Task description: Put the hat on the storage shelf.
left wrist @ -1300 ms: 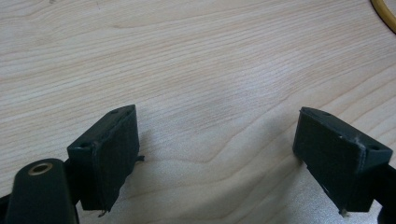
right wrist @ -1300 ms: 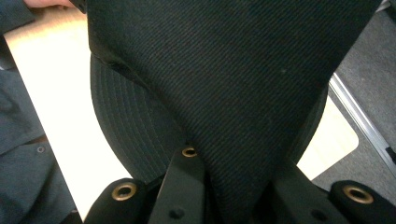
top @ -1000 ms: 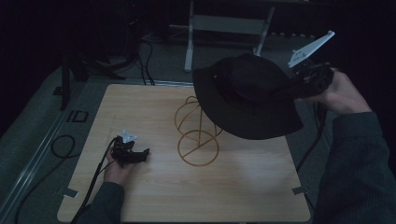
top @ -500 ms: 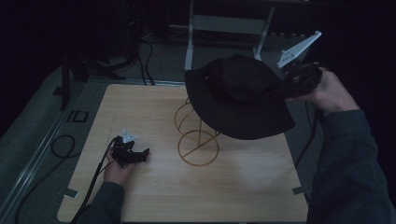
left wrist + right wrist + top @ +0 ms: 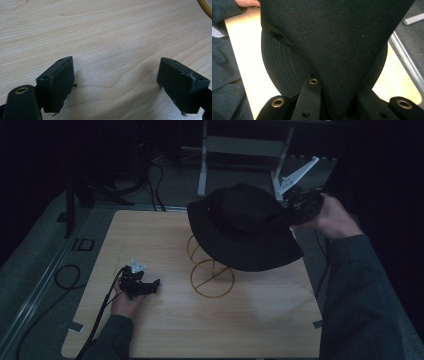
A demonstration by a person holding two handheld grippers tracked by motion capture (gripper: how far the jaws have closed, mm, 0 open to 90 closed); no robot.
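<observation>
The right gripper [image 5: 295, 210] is clamped on the black hat [image 5: 242, 227], held at frame center over the wire stand [image 5: 210, 272]. It's roughly halfway: lifted, not yet seated. The left gripper [image 5: 142, 285] rests agape on the table [image 5: 260, 320], lower left.

Room dim, edges lost in darkness. Pale wood-grain worktop [image 5: 150, 235] set on grey floor [image 5: 35, 285]. Black cables [image 5: 62, 275] trailed at left. Light metal stand [image 5: 205, 155] seen behind the worktop.

Hat [image 5: 243, 227] hangs over wire stand [image 5: 210, 270]; bare table [image 5: 150, 235] around left tool [image 5: 156, 283].
</observation>
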